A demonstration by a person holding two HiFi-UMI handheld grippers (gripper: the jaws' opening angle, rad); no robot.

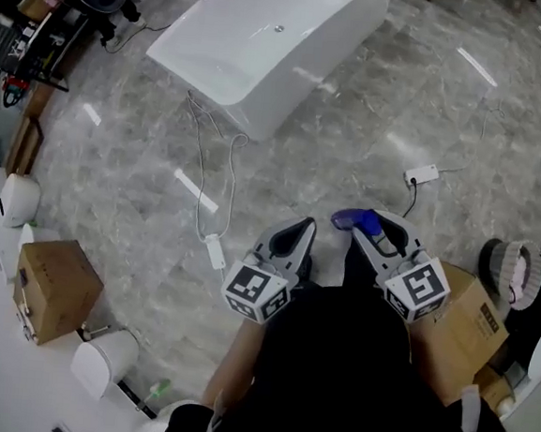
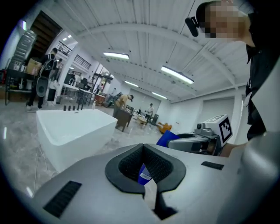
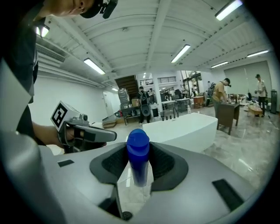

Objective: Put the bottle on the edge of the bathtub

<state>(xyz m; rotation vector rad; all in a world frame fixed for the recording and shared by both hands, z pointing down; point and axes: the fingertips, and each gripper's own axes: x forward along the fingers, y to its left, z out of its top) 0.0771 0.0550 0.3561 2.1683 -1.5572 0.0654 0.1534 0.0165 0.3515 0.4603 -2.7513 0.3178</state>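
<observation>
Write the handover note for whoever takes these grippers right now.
Right gripper: jaws shut on the blue bottle.
Left gripper: jaws together at the tips. A blue labelled scrap shows in their hollow, unclear what.
Bathtub: ahead across the floor, apart from both grippers.
Done: bottle in grasp.
Left: carry it over, stand it on the bathtub's edge, release.

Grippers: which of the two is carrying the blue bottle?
The right gripper: the blue bottle stands clamped between its jaws, cap poking out. The left gripper shows no such cap.
</observation>
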